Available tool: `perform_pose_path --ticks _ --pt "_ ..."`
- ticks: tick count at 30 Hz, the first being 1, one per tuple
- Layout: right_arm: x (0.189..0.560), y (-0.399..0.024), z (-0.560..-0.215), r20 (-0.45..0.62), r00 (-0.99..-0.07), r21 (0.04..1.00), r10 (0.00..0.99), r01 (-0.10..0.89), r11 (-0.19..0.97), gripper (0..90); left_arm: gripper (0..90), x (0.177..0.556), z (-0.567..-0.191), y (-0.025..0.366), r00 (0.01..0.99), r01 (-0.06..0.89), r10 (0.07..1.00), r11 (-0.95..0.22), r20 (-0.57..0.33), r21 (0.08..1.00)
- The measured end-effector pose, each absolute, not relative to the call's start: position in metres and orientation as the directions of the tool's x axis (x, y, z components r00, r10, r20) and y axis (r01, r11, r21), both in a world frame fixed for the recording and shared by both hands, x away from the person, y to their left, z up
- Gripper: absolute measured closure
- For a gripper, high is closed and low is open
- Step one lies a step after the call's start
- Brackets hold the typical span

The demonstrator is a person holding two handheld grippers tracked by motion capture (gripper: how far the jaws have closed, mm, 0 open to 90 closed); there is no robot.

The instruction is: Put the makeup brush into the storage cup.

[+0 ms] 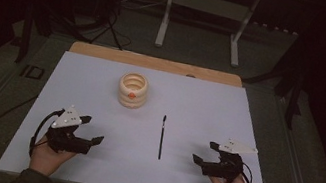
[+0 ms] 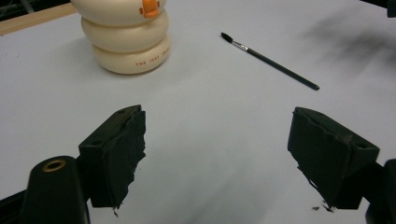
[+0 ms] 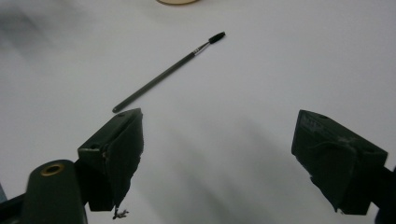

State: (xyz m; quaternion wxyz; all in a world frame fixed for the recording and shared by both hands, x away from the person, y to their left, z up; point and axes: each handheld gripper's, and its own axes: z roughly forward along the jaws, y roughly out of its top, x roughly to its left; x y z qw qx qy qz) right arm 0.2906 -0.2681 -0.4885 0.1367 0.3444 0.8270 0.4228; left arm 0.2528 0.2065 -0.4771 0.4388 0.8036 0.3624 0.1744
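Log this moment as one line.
left gripper: open, empty | right gripper: open, empty | brush: flat on table, untouched | cream pot: upright, beyond brush

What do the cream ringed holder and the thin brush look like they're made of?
The holder looks like glazed ceramic or smooth plastic: cream, rounded rings with a soft sheen. The brush seems to have a dark, slim painted handle, a shiny metal-looking collar and black bristles.
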Motion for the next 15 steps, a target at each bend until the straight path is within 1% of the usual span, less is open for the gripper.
perform_pose_path --ticks 15 --pt "0.2975 -0.2575 -0.4867 0.09 -0.725 0.777 0.682 0.48 0.408 16.7 19.5 0.2541 -0.4771 0.207 0.674 0.433 0.737 -0.348 -0.042 0.831"
